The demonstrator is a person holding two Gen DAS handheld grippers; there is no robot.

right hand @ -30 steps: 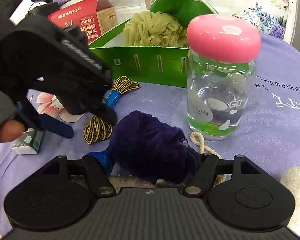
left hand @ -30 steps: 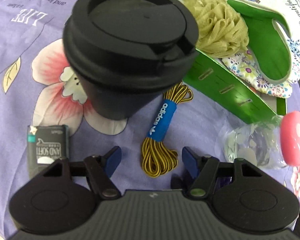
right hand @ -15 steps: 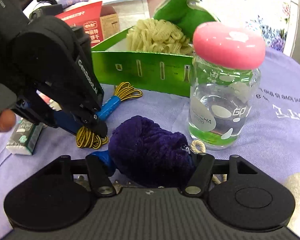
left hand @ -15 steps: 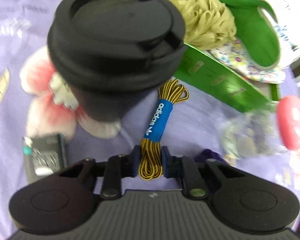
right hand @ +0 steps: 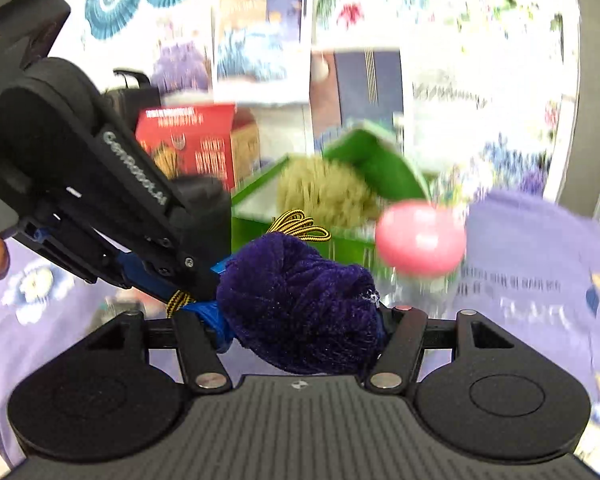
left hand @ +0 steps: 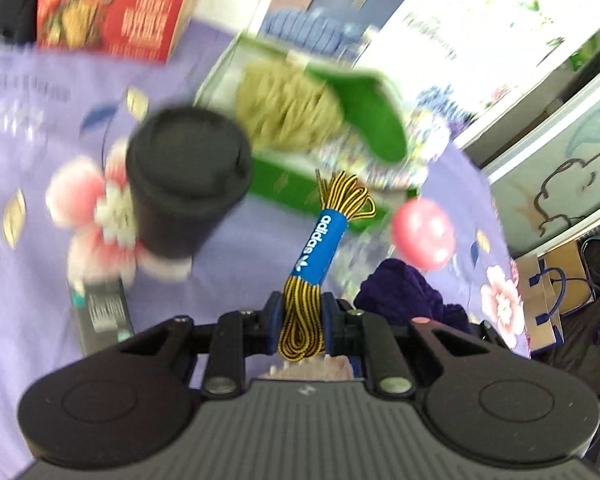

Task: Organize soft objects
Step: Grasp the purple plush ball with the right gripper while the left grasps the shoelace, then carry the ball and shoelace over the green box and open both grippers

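1. A lavender flower-printed cloth covered the tabletop (left hand: 32, 128), with posters and boxes blurred behind it; a red printed carton (left hand: 112, 4) stood at the far edge.
2. The open green cardboard box (left hand: 296, 184) sat mid-table and already held a beige mesh bath sponge (left hand: 284, 108) and a green-lined floral fabric piece (left hand: 364, 120), so it appeared to serve as the collecting place for soft things.
3. The left hand-held gripper (left hand: 302, 320) was closed narrowly on the lower loops of the yellow-and-black bundled shoelace with its blue paper band (left hand: 320, 248); the bundle stuck forward, pointing towards the box, seemingly clear of the cloth.
4. The right hand-held gripper (right hand: 300, 324) was clamped around a dark purple plush scrunchie-like lump (right hand: 300, 304), which bulged between its fingers.
5. The two tools sat close side by side, probably so that both loads could travel to the box together.
6. The hard items, a black lidded cup (left hand: 180, 176) and a clear jar with a pink lid (left hand: 422, 236), stood on the cloth near the box; both lay close to the likely path and could be knocked.
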